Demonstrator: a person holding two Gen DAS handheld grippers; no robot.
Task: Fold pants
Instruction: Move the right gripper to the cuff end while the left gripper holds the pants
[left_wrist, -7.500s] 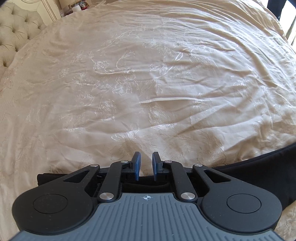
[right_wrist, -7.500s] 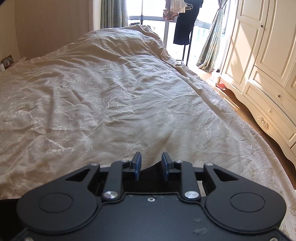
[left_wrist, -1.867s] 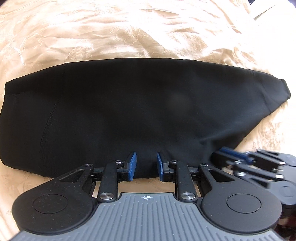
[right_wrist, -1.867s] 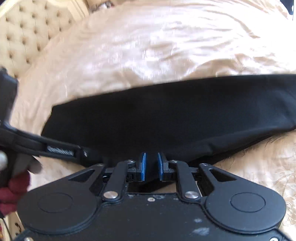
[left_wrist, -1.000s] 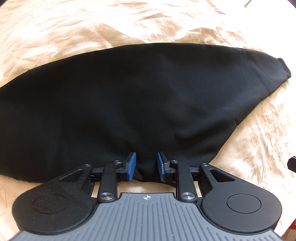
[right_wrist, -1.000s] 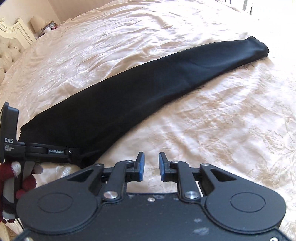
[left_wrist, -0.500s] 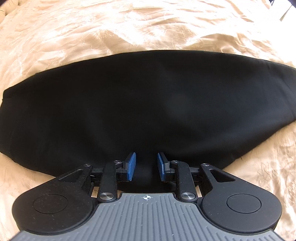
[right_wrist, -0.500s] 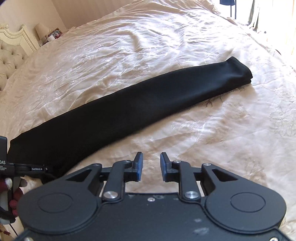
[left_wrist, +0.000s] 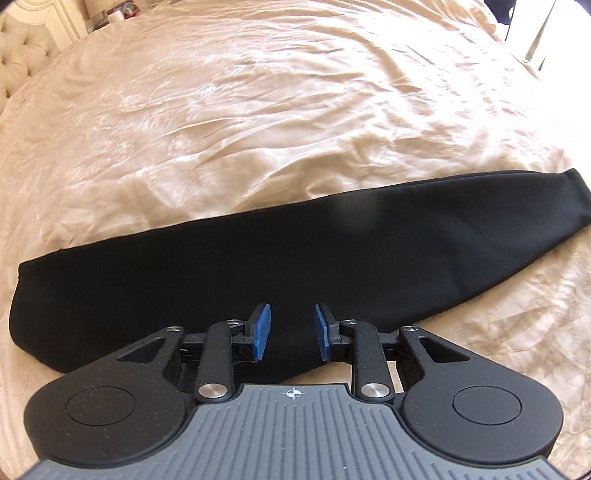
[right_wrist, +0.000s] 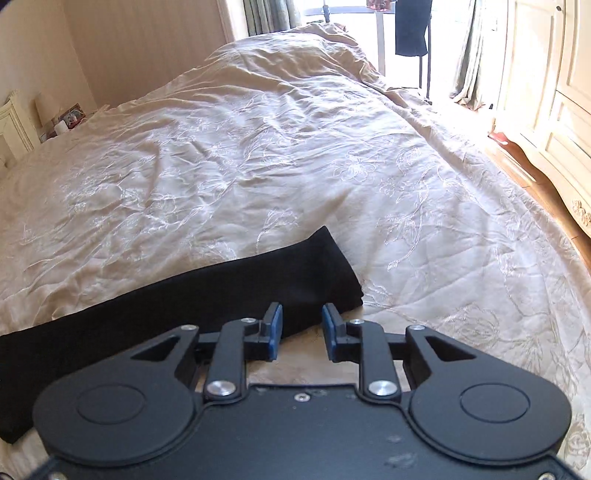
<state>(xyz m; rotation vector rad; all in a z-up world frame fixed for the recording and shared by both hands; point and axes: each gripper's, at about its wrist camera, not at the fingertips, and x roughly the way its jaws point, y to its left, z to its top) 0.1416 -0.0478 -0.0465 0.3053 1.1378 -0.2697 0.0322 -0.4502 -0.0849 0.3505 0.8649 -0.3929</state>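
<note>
Black pants lie flat on the beige bedspread, folded lengthwise into one long strip running left to right. My left gripper is open and empty, over the near edge of the pants around their middle. In the right wrist view the pants end in a squared hem at the right. My right gripper is open and empty, just in front of that hem end, with its fingers near the pants' near edge.
A tufted headboard is at the far left. A cream wardrobe and wooden floor run along the bed's right side. A clothes rack with a dark garment stands by the window. A nightstand with small items is far left.
Both grippers have pulled back from the pants and lifted their view. The right gripper has swung along the strip to the hem end. Both jaws stay open.
</note>
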